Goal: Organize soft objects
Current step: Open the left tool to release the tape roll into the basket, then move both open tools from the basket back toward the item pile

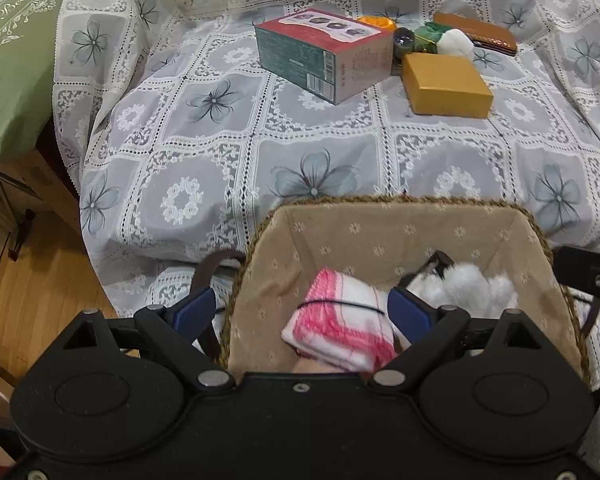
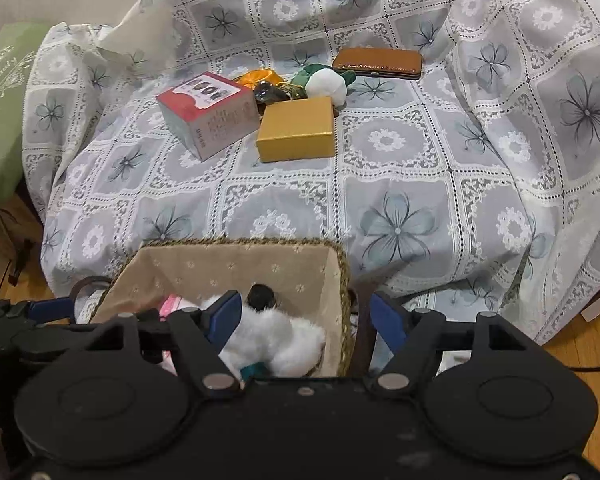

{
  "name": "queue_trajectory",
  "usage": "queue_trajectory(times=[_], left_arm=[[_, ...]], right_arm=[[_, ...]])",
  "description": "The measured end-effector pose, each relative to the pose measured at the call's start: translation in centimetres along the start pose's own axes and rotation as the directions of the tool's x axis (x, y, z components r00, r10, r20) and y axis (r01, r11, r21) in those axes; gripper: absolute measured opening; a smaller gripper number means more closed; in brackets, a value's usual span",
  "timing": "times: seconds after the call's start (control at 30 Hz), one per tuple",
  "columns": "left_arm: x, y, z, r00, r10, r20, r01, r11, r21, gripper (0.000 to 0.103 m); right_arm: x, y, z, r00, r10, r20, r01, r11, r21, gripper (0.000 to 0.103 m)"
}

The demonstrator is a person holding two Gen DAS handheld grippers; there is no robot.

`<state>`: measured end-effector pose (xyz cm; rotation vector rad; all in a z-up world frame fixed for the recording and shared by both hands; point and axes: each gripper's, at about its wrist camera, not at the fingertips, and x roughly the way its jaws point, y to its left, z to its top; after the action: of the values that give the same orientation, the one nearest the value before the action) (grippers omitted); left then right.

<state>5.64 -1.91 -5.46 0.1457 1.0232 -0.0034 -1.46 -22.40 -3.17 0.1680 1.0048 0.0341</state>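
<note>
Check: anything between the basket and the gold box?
No, only bare lace cloth between basket and gold box; both wrist views show it.

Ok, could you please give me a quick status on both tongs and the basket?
Left tongs open over folded towel. Right tongs open, straddling basket rim. White plush inside. Small plush remains on cloth.

Basket far half free (towel, plush near).
</note>
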Motion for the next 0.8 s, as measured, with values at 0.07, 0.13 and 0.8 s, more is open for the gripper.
queue_trajectory(times=[0.07, 0.13, 0.8], left_arm=[[0.5, 0.2, 0.8, 1.000, 0.005, -0.002, -0.005, 1.000, -0.001, 0.091], [1.0, 0.3, 1.5, 1.000, 0.008, -0.006, -0.008, 1.000, -0.004, 0.091], [5.9, 0.1, 10.1, 1.000, 0.017, 0.015, -0.018, 1.000, 0.019, 0.091]], right_arm=[[0.6, 0.0, 0.9, 1.000, -0.006, -0.003, 0.006, 1.000, 0.003, 0.071], [1.2, 0.0, 1.7, 1.000, -0.013, -0.004, 0.013, 1.000, 0.004, 0.072], [7.7, -0.8, 13.2, 0.994, -0.084, 0.067, 0.084, 0.996, -0.010, 0.073]])
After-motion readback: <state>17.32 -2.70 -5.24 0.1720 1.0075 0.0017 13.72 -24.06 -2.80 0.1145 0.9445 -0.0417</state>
